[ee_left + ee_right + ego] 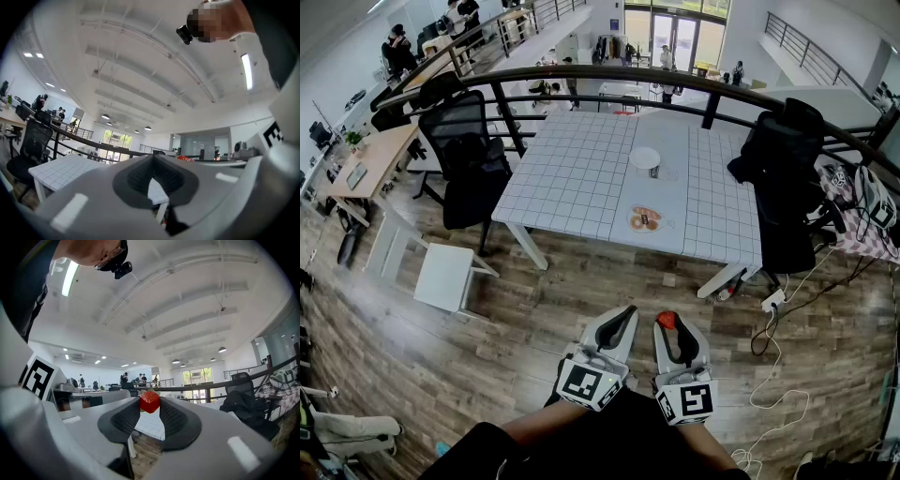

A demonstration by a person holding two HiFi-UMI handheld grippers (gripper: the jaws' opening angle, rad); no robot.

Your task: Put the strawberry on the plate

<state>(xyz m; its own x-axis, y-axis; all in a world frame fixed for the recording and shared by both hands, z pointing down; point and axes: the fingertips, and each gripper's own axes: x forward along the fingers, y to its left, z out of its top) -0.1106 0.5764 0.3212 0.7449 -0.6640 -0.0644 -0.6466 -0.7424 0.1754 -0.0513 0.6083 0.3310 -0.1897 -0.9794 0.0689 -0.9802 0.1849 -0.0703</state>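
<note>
Wood floor underfoot; gridded tabletop [581, 178] with plate [631, 221] stood well ahead. My right gripper [668, 326] clamped the strawberry [150, 401] at its tips, ready for carrying; left gripper [627, 315] closed, empty.

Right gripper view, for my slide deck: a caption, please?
Right claw holds a red strawberry at its tips, white gridded table ahead.

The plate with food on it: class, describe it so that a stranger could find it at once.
Find the white gridded table by the curved black railing. Near its front edge lies the plate. Unlike the plain white round object behind it, it carries orange-brown food.
</note>
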